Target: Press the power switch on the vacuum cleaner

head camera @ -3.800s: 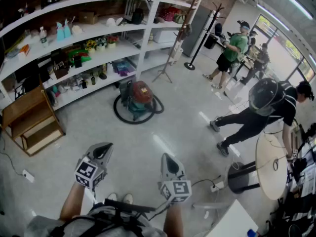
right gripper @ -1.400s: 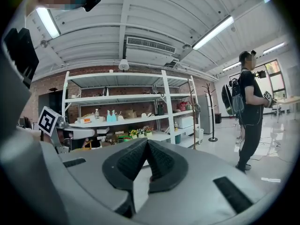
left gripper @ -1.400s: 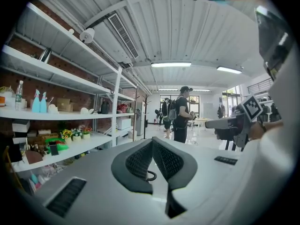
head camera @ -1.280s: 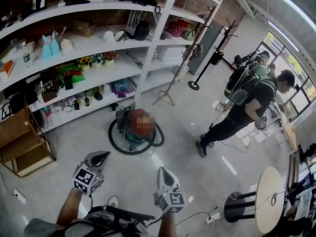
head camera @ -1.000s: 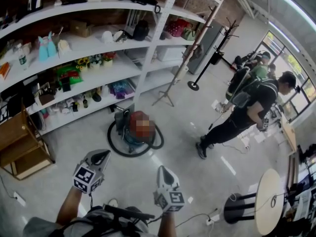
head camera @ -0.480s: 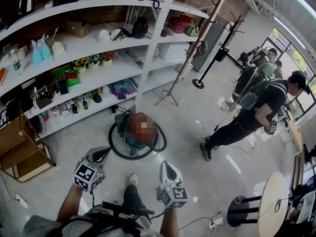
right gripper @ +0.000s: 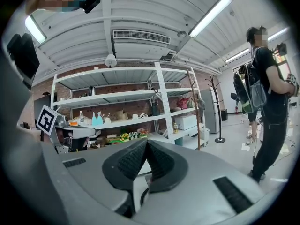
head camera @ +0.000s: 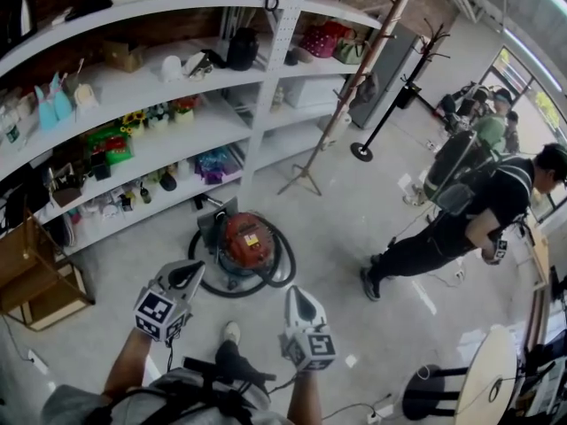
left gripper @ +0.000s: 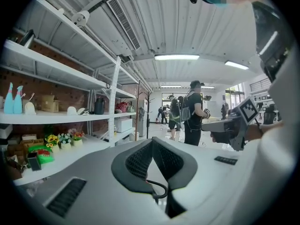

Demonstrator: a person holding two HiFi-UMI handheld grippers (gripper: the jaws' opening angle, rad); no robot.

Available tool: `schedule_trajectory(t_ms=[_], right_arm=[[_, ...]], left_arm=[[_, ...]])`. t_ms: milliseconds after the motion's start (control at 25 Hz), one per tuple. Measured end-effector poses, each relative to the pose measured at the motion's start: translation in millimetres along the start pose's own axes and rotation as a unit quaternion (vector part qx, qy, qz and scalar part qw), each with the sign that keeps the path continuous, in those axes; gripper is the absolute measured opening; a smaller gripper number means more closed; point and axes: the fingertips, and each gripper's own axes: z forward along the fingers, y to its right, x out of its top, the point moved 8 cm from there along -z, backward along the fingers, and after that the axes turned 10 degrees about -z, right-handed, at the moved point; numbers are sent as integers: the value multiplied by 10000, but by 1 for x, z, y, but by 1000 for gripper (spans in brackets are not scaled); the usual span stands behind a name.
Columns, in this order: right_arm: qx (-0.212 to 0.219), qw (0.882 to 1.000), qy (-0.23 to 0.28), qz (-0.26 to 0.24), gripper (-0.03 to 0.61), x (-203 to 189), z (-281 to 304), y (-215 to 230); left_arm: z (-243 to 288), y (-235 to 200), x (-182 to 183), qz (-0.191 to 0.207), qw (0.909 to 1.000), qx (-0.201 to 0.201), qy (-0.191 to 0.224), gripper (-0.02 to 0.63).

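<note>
The vacuum cleaner [head camera: 245, 242], red on top, is seen standing on the pale floor [head camera: 328, 228] at the foot of the white shelving [head camera: 280, 60], well ahead of both tools. A black hose [head camera: 285, 259] is looped around its base. The left hand-held gripper [head camera: 191, 269] [left gripper: 152, 143] is held low and pointed towards it, with the jaws brought together at the tips and nothing gripped between them. The right hand-held gripper [head camera: 295, 294] [right gripper: 146, 144] is held just beside it, likewise closed on nothing. A stretch of floor and the hose loop are found between the two tools and the machine, and a shoe [head camera: 230, 332] is seen below them. A wooden tripod stand [head camera: 352, 87] and a black coat stand [head camera: 361, 152] are set to the right of the shelving. Further right, a person in black [head camera: 496, 202] with a backpack is bent forward. A round tabletop [head camera: 485, 374] is seen at the lower right, and a wooden frame [head camera: 27, 273] at the far left.
</note>
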Motion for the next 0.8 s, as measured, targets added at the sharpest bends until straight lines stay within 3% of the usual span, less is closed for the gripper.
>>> schedule_trajectory(t_ms=[360,480,800], right_arm=[[269,9996,81,-10,3,-6,56,57],[375,9993,36,-17,3,-9,74,74],[595,9982,-17,6,3,-9,110,99]], left_arm=[[68,-23,7,-81,9999,81,2,9],[88,-30,8,-126,9995,272,-23,9],[119,-40,8,-276,9987,417,-106,9]])
